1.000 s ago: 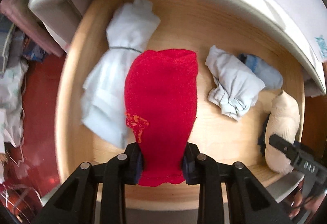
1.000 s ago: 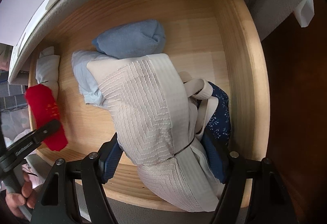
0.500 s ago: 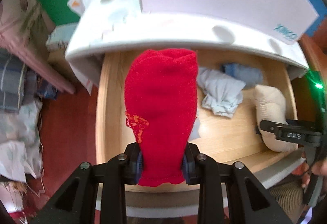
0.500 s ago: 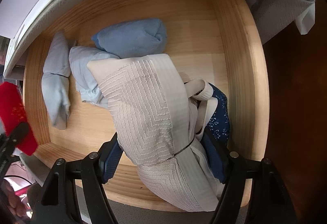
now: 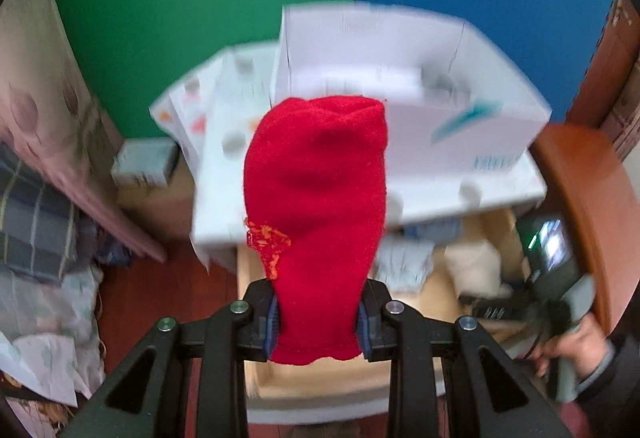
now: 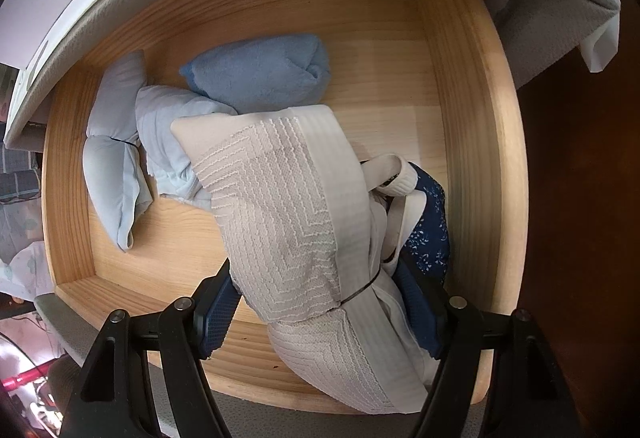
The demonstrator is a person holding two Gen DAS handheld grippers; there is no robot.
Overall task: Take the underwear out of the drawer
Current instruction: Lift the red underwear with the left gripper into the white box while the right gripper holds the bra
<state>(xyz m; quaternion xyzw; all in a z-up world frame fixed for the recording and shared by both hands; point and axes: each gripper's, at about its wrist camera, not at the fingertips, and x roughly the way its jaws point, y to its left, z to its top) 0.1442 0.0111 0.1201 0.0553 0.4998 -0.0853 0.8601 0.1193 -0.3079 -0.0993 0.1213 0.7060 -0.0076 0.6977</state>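
Red roll (image 5: 316, 206) soft, light, clamped near lower end in left gripper (image 5: 318, 322); right gripper (image 6: 320, 314) jaws straddling, apparently pressing, white bundle (image 6: 296, 222) near its tied waist.

Soft even indoor light; left wrist view motion-blurred, right wrist view sharp, fisheye bending at edges.
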